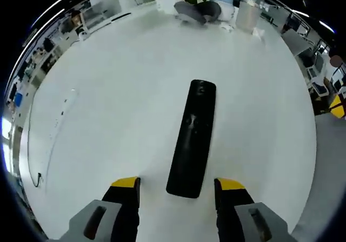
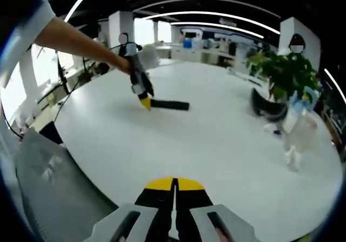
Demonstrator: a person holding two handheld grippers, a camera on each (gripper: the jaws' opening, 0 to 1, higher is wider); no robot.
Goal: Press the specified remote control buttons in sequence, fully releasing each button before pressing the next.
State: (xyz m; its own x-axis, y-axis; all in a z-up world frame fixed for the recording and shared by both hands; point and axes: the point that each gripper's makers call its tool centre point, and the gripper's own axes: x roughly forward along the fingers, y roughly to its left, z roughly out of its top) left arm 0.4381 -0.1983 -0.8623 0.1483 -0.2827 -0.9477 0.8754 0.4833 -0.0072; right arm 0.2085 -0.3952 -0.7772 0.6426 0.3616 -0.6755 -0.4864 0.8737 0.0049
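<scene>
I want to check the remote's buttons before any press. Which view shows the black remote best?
The left gripper view: the black remote lies lengthwise on the white table, close, between the open left gripper jaws. The right gripper view shows the remote small and edge-on, beside the left gripper; buttons unreadable.

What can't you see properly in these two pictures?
- Remote control buttons: left gripper view, too blurred and dark to tell apart.
- The remote's near end in the right gripper view: hidden behind the left gripper.
- Items beside the plant: right gripper view, too small.
</scene>
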